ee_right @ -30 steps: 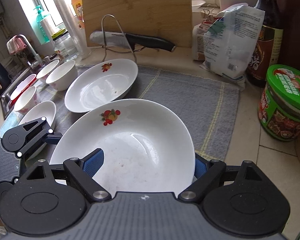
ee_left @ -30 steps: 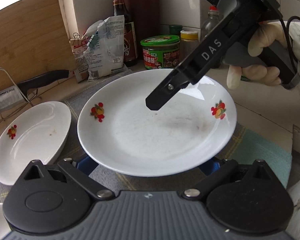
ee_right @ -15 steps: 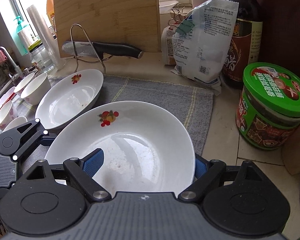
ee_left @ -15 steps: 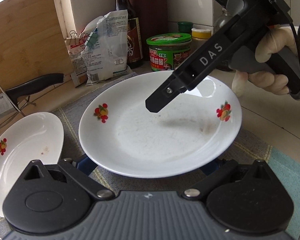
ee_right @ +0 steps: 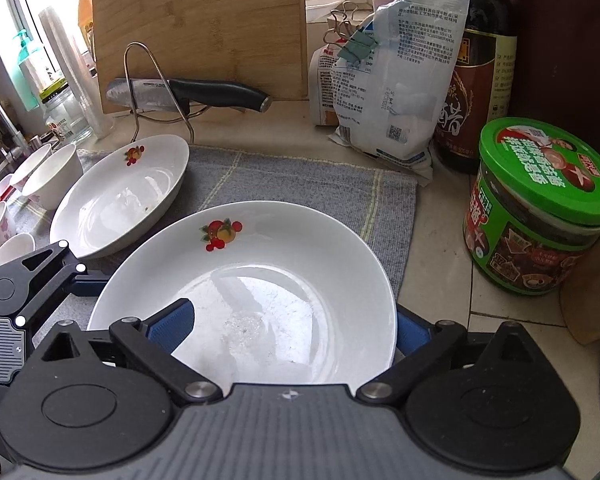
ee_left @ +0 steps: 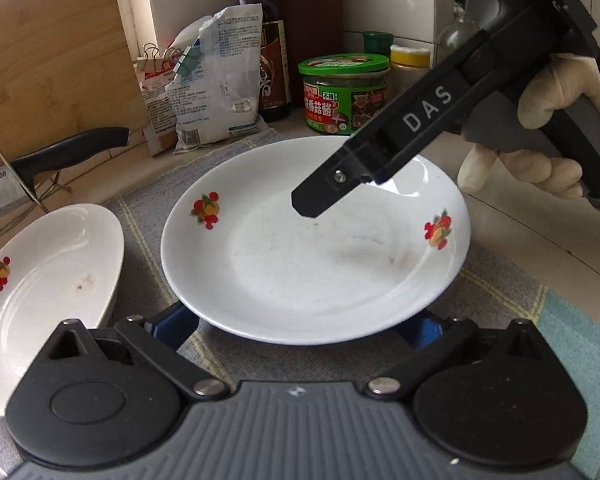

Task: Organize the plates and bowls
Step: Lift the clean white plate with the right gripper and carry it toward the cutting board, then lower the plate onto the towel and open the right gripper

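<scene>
A white deep plate with fruit prints (ee_left: 312,256) sits over the grey mat; it also shows in the right wrist view (ee_right: 256,292). My right gripper (ee_right: 288,328) grips its rim, one blue finger (ee_right: 172,324) inside the plate and the other under the rim. From the left wrist view the right gripper (ee_left: 312,204) reaches over the plate's far side. My left gripper (ee_left: 300,328) is wide open, its blue fingers (ee_left: 176,324) below the plate's near rim. A second matching plate (ee_left: 40,288) lies to the left, also in the right wrist view (ee_right: 120,196).
A grey mat (ee_right: 300,184) covers the counter. Behind it stand a wooden cutting board (ee_right: 204,28), a knife on a wire rack (ee_right: 204,92), a clipped bag (ee_right: 396,84), a dark sauce bottle (ee_right: 480,76) and a green-lidded jar (ee_right: 540,208). Small white bowls (ee_right: 48,176) sit far left.
The held plate has shifted right across the mat, away from the second plate and closer to the green-lidded jar. Both grippers moved with it; the grip is unchanged.
</scene>
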